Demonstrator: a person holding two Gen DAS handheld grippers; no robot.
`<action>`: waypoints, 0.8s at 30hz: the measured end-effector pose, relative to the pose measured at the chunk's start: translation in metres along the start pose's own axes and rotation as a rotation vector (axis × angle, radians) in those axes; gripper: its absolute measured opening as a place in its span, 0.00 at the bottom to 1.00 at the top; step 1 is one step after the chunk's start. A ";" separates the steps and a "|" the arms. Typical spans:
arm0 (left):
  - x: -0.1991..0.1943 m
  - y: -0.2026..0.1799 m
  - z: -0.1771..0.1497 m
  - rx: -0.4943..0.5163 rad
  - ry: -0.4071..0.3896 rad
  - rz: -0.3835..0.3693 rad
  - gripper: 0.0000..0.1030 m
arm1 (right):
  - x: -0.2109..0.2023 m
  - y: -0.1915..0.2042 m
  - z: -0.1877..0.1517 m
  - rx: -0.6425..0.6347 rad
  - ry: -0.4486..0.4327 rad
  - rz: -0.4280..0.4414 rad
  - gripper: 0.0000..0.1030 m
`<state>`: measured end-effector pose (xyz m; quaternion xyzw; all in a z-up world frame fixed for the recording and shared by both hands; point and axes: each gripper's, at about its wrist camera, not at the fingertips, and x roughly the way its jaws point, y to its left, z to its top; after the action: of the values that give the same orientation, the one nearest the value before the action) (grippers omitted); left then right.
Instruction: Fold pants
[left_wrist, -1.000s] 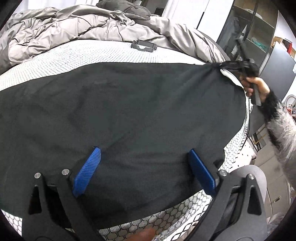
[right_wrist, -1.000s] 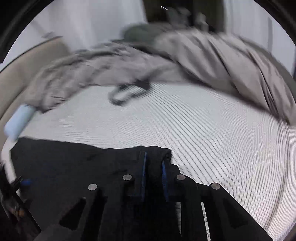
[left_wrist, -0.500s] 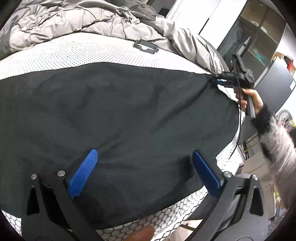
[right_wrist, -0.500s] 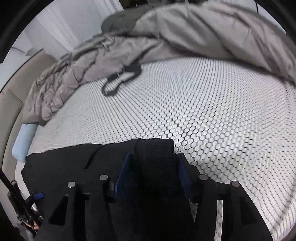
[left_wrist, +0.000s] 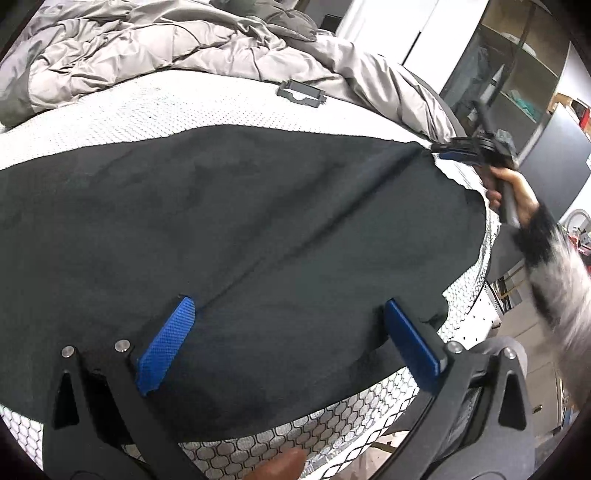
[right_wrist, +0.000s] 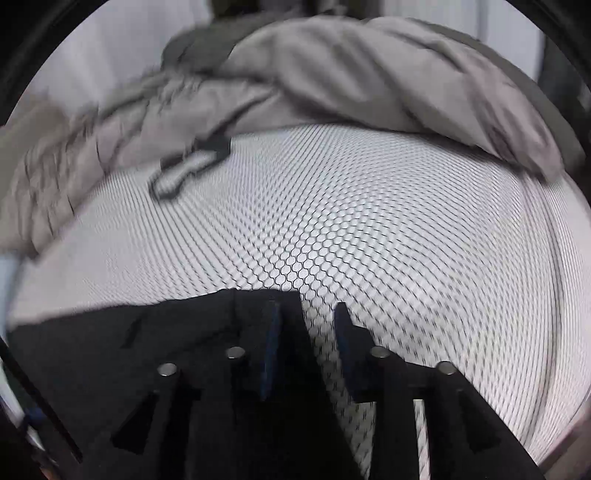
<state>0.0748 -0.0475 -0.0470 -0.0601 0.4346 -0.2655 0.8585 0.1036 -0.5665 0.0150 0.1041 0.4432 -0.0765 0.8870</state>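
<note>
The black pants (left_wrist: 236, 229) lie spread flat across the white honeycomb mattress (left_wrist: 147, 110). My left gripper (left_wrist: 291, 332) is open, its blue pads wide apart just above the near edge of the pants. My right gripper (right_wrist: 306, 321) is open at the far right corner of the pants (right_wrist: 184, 332); the corner lies by its left pad with bare mattress between the pads. The right gripper also shows in the left wrist view (left_wrist: 465, 149), held by a hand at that corner.
A rumpled grey duvet (left_wrist: 166, 51) is heaped along the far side of the bed. A small dark frame-shaped object (left_wrist: 301, 93) lies on the mattress near it (right_wrist: 188, 166). Shelves and a dark cabinet (left_wrist: 517, 85) stand to the right of the bed.
My right gripper opened and let go of the pants corner, which now lies on the mattress. The left gripper stayed open over the near edge and shifted slightly.
</note>
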 end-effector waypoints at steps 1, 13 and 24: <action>-0.003 -0.001 0.000 0.007 -0.016 0.001 0.99 | -0.016 -0.002 -0.006 0.023 -0.044 0.009 0.56; -0.043 -0.026 -0.014 0.011 -0.167 -0.016 0.99 | -0.136 0.065 -0.133 0.046 -0.264 0.323 0.89; -0.057 -0.080 -0.068 0.139 -0.092 -0.136 0.62 | -0.109 0.094 -0.195 0.002 -0.242 0.465 0.87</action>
<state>-0.0383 -0.0782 -0.0216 -0.0418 0.3703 -0.3495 0.8596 -0.0898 -0.4217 -0.0005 0.1941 0.2981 0.1171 0.9272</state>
